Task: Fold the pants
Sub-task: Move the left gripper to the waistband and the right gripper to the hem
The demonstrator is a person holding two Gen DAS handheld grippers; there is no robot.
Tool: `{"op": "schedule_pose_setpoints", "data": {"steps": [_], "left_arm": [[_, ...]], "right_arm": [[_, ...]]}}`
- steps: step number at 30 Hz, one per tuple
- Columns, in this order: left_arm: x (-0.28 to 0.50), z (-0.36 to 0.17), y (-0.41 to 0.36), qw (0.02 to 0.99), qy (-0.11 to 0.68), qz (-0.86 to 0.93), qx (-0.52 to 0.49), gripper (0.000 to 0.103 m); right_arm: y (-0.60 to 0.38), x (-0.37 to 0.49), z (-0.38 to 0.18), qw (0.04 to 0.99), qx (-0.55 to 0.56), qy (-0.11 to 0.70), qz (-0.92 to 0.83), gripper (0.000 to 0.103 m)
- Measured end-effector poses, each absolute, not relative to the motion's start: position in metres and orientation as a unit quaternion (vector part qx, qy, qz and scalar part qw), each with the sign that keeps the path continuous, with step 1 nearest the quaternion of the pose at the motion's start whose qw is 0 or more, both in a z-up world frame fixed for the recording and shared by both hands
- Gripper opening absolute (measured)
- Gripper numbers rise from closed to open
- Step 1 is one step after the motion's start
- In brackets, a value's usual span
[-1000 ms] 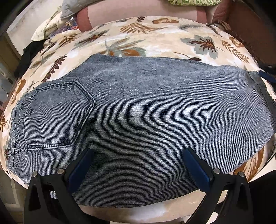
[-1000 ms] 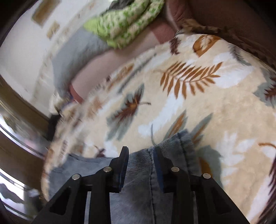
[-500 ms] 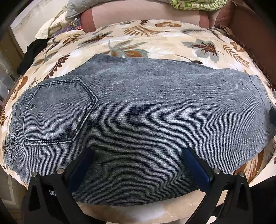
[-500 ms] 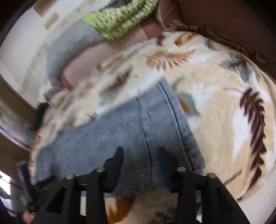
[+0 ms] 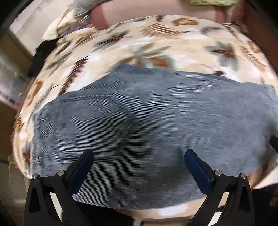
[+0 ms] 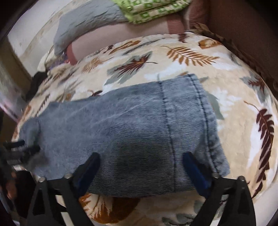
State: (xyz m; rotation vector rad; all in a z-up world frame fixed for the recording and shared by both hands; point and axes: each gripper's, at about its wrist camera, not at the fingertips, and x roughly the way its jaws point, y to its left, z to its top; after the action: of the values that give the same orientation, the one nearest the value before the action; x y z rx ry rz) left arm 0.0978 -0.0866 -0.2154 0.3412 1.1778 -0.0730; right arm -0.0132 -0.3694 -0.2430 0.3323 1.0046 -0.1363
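The blue denim pants (image 5: pixel 152 125) lie folded flat across a leaf-print blanket (image 5: pixel 156 45); the back pocket is at their left end, blurred. My left gripper (image 5: pixel 139 155) is open and empty, hovering over the near edge of the pants. In the right wrist view the pants (image 6: pixel 135 125) show their hemmed leg end (image 6: pixel 205 113) at the right. My right gripper (image 6: pixel 141 159) is open and empty above the near edge by the hem. The left gripper (image 6: pixel 19 149) shows blurred at that view's left edge.
A pinkish pillow (image 6: pixel 125 36) with grey fabric (image 6: pixel 86 22) and a green checked cloth (image 6: pixel 152 10) lies at the far end of the bed. A brown headboard or wall (image 6: pixel 243 26) runs along the right. The blanket's near edge (image 6: pixel 139 208) drops off below the grippers.
My right gripper has let go of the pants leg, opened wide and drawn back from the hem. The left gripper has pulled back and shifted; its view is now blurred.
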Motion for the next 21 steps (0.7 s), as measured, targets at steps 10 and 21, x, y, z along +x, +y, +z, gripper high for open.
{"op": "schedule_pose_setpoints", "data": {"steps": [10,21], "left_arm": [[0.116,-0.234,-0.065,0.801,0.583,-0.005,0.135,0.103],[0.125,-0.187,-0.011,0.836,0.535,0.030,0.118,0.103]], "right_arm": [[-0.373,-0.024,-0.199,0.903,0.232,0.361,-0.022,0.099],[-0.349,0.001,-0.216,0.885,0.221,0.410,-0.012,0.099]]}}
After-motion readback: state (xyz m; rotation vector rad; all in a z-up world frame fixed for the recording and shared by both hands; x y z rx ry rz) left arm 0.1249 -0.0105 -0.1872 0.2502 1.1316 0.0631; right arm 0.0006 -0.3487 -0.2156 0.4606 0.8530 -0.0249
